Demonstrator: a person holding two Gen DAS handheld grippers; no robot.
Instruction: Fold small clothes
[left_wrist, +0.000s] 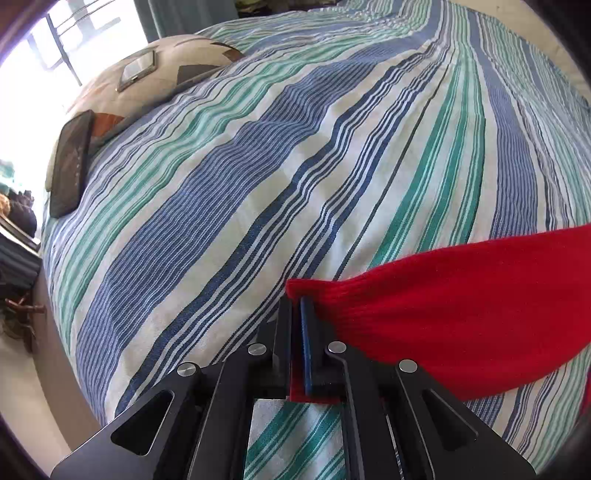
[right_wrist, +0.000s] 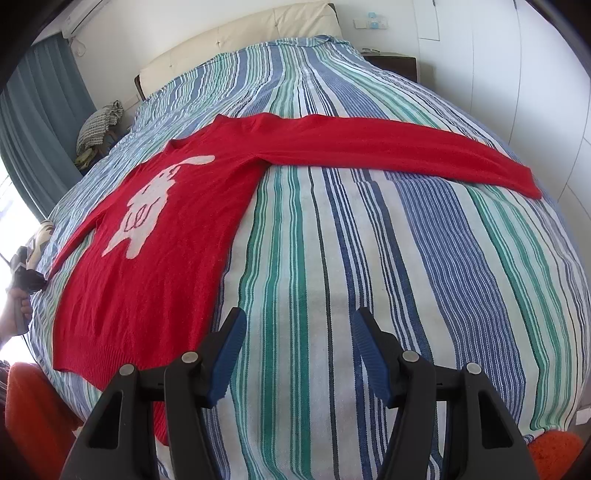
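Observation:
A small red sweater (right_wrist: 166, 236) with a white rabbit figure lies flat on the striped bedspread (right_wrist: 332, 258), both sleeves stretched out sideways. In the left wrist view the ribbed cuff of a red sleeve (left_wrist: 461, 306) sits between the blue pads, and my left gripper (left_wrist: 297, 306) is shut on it. The sleeve runs off to the right from the fingers. My right gripper (right_wrist: 299, 325) stands open over bare bedspread, just right of the sweater's hem, with nothing between its fingers. The far sleeve (right_wrist: 406, 151) reaches toward the right side of the bed.
A patterned pillow (left_wrist: 155, 77) carries a phone (left_wrist: 136, 70) and a dark tablet (left_wrist: 70, 162) at the bed's left corner. A hand (right_wrist: 14, 314) with the other gripper shows at the left edge. Headboard (right_wrist: 240, 40), nightstand (right_wrist: 395, 62) and curtain (right_wrist: 44, 118) stand beyond.

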